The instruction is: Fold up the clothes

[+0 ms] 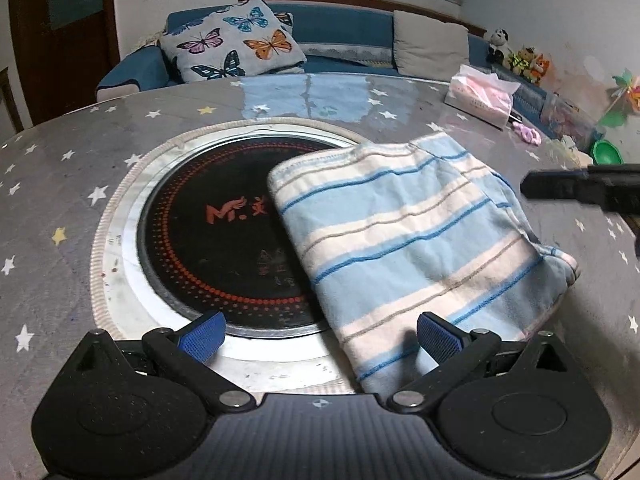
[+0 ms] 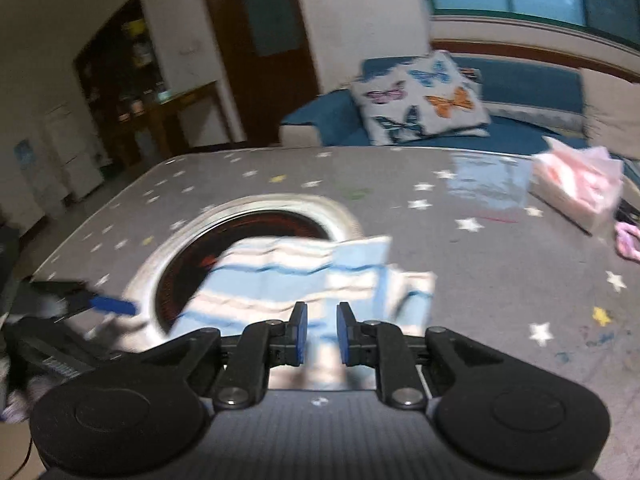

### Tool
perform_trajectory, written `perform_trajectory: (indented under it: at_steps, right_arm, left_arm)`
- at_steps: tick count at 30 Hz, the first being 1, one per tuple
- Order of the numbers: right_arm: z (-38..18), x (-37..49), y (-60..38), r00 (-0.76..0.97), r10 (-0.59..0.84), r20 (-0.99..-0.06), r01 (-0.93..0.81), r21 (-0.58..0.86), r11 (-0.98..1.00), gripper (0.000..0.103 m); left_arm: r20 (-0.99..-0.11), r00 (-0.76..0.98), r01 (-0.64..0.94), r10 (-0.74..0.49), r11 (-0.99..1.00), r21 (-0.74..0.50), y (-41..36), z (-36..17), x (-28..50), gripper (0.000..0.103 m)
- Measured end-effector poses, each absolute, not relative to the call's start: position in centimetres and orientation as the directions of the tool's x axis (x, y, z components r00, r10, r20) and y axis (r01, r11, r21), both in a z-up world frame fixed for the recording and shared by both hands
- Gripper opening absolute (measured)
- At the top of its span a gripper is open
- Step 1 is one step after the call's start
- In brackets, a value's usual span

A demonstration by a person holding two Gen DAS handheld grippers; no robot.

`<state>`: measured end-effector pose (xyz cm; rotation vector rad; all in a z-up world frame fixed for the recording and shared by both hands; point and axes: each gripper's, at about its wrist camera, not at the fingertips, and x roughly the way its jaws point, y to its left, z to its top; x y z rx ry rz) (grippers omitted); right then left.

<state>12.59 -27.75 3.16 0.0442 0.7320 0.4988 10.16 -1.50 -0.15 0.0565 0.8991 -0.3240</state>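
A folded blue-and-white striped garment (image 1: 408,240) lies on the grey star-patterned table (image 1: 60,184), partly over the round black hotplate (image 1: 224,236). My left gripper (image 1: 320,336) is open and empty, its blue pads at the garment's near edge. The right gripper shows in the left wrist view as a black shape (image 1: 584,188) at the garment's right side. In the right wrist view the garment (image 2: 304,276) lies just ahead of my right gripper (image 2: 322,332), whose pads stand a small gap apart with nothing between them. The left gripper's blue pad (image 2: 112,304) shows at the left.
A pink tissue box (image 1: 480,100) stands at the table's far right, with a pink hair tie (image 1: 528,133) and green toys (image 1: 608,152) beside it. A blue sofa with a butterfly cushion (image 1: 232,44) is behind the table. The tissue box also shows in the right wrist view (image 2: 576,184).
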Motion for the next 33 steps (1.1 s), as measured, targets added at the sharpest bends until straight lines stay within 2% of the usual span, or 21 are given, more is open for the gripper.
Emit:
perform_trajectory:
  at_steps: [3,8,12,17,21,25,33]
  right_arm:
    - [2.2,11.1,-26.9,0.601,0.462,-0.652,-0.455,0.197,0.869,0.016]
    - [-0.6,10.3,-27.5,0.579,0.386,-0.718,-0.414,0.149,0.898,0.016]
    - [0.6,10.2,-27.9,0.598,0.390,-0.700,-0.415,0.145,0.898,0.024]
    - [2.3,12.3,-27.1,0.622,0.407,-0.669,-0.444,0.127,0.887,0.024]
    - [1.5,14.8,-26.3,0.602,0.418,-0.680,-0.448,0.145,0.882,0.033]
    - [-0.9,16.2,-26.3,0.571,0.379,-0.728,-0.428,0.129,0.894,0.030]
    - [1.0,16.9,-26.2,0.612,0.362,-0.703,-0.437,0.080,0.896,0.034]
  left_arm:
    - [-0.782,0.572,0.315,-0.246,0.947,-0.068,-2.1,-0.6,10.1,0.103]
    - [-0.788,0.570,0.331,-0.233,0.943,-0.039,-2.5,-1.3,10.1,0.103]
    - [-0.785,0.576,0.323,-0.228,0.946,-0.038,-2.3,-1.2,10.4,0.103]
    - [-0.778,0.590,0.303,-0.216,0.952,-0.034,-2.3,-0.9,10.9,0.103]
    - [-0.768,0.602,0.294,-0.218,0.955,-0.041,-2.1,-0.7,11.2,0.103]
    - [-0.749,0.619,0.290,-0.239,0.955,-0.065,-1.7,-0.2,11.3,0.103]
    - [-0.697,0.659,0.246,-0.284,0.956,-0.157,-0.4,0.7,10.7,0.103]
